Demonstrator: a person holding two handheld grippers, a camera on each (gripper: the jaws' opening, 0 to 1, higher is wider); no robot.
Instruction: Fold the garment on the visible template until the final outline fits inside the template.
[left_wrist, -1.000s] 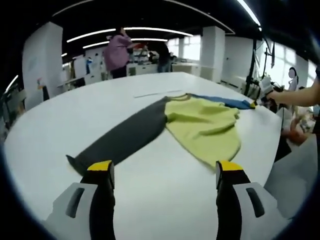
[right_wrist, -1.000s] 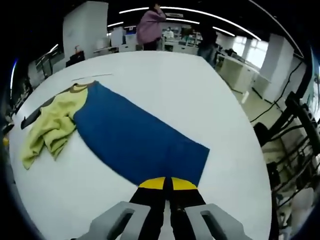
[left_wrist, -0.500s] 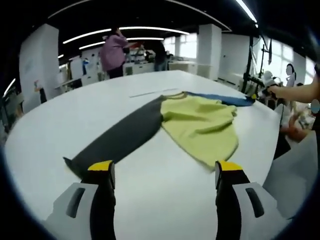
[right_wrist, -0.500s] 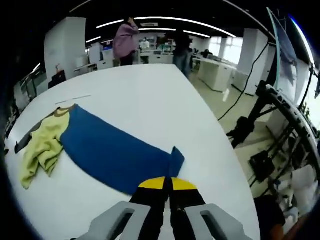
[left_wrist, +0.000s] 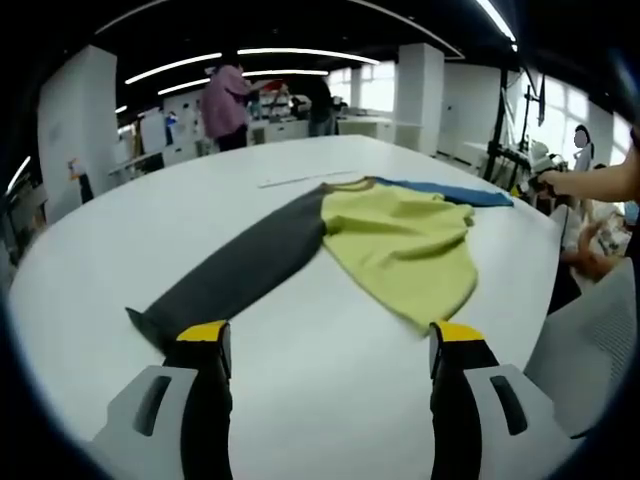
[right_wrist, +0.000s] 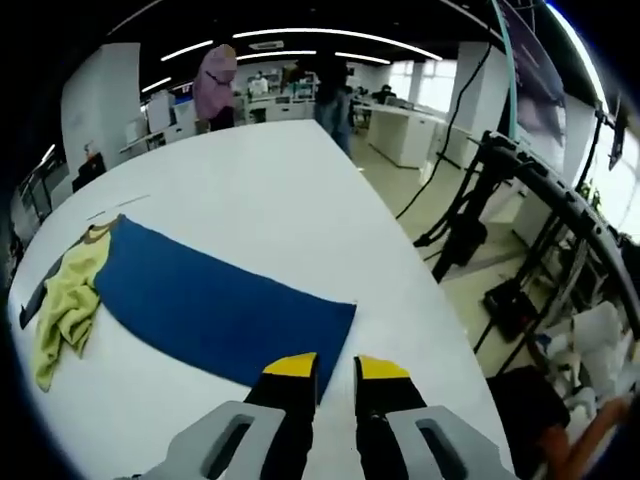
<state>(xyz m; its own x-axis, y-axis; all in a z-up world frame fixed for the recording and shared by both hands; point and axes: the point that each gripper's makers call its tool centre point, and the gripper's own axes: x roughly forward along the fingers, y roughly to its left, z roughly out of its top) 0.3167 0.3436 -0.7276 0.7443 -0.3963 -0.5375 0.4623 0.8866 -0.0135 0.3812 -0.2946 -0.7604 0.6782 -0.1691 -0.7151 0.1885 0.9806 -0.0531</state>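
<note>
Progress: you have the garment (left_wrist: 330, 250) spread out on the table (left_wrist: 150, 210), both sleeves stretched wide apart; no fold is made, by the look of it. The whole folding job is left, and so is fitting the outline into the template.
Template: a thin pale line (left_wrist: 290, 181) on the table just beyond the collar may be its edge; you cannot tell more from here.
Grey sleeve: in the left gripper view the grey sleeve (left_wrist: 235, 265) runs from the collar down toward you, its cuff lying just ahead of the left gripper (left_wrist: 330, 340).
Yellow body: the yellow body (left_wrist: 405, 240) lies rumpled in the middle, not smoothed flat, so you probably need to level it before any fold.
Blue sleeve: in the right gripper view the blue sleeve (right_wrist: 215, 305) lies flat across the table, its cuff end just ahead of the right gripper (right_wrist: 337, 370).
Left gripper: your jaws stand wide apart and hold nothing.
Right gripper: your jaws are parted by a narrow gap and hold nothing; the sleeve edge sits between and just beyond the tips.
View difference: the left gripper view gives you the grey sleeve's full length and the body's wrinkles; the right gripper view gives you the blue sleeve's full length, and the table edge close to its cuff.
</note>
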